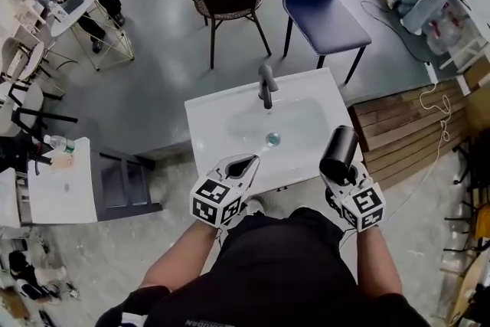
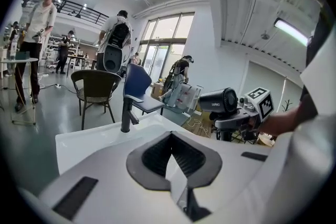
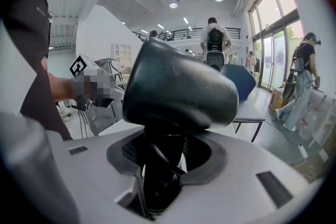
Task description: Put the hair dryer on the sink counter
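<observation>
Sink counter (image 1: 207,119): flat rim bare left and right of the basin (image 1: 279,126), open to reach from the near side. Faucet (image 1: 266,86) upright at back centre, in the way there. Right gripper (image 1: 342,178) with hair dryer (image 1: 338,153) fills the right front corner, left gripper (image 1: 243,165) over the front rim. Wicker chair (image 1: 228,0) and blue chair (image 1: 321,4) block behind, wooden pallet (image 1: 406,130) on the right.

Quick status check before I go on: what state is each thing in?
hair dryer: upright, held by its handle, not yet set down.
right gripper: shut on the hair dryer.
left gripper: shut, empty.
faucet: no water running.
sink counter: bare, basin empty.
</observation>
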The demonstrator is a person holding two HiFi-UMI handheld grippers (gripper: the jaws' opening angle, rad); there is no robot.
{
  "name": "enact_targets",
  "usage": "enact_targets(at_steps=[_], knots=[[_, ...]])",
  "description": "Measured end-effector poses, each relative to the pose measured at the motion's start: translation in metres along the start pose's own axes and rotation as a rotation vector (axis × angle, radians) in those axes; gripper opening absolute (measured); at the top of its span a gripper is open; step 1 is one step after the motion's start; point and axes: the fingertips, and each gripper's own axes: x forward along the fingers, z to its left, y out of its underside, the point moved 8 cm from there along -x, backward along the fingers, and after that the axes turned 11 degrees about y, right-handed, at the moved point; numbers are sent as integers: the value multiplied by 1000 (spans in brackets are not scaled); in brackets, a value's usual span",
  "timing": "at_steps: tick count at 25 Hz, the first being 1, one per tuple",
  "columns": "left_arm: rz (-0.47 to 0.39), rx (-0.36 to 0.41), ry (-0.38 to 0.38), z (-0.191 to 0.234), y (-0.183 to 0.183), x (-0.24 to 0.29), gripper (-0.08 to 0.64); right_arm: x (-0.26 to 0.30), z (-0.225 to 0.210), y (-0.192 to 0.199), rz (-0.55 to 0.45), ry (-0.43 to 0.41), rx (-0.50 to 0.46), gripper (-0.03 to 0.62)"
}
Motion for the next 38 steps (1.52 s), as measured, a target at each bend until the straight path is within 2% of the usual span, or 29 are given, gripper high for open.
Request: enact_targets(at_steps=[5,8,14,21,25,28,33,38], knots=[[-11,-24,-32,11,-1,3,0,22,-11,-6,39,-13,-140,149],[-32,-29,-58,14,-4,2,0,41,-23,-12,56,-33,-285,149],[-83,-92,-184,21,-6,3,0,92,-48,-25,109,-121,-563,149],[-127,-120,-333,12,-19,7,0,190,-75,-11,184,-249,-1076,149],[-128,-145,-424,2,-21,3,0,248,-88,6,229,-271,-1287,150],[-132,-168,-486,-10,-17,1,0,283,-93,17,246,-280,-1390,150],[-143,-208,-571,-22,-7,-12,0,327,-84,27,282,-308,-1499,153],[-152,-237,-643,-33,2,-24,0,349,-79,34,278,-323,-1532,155]])
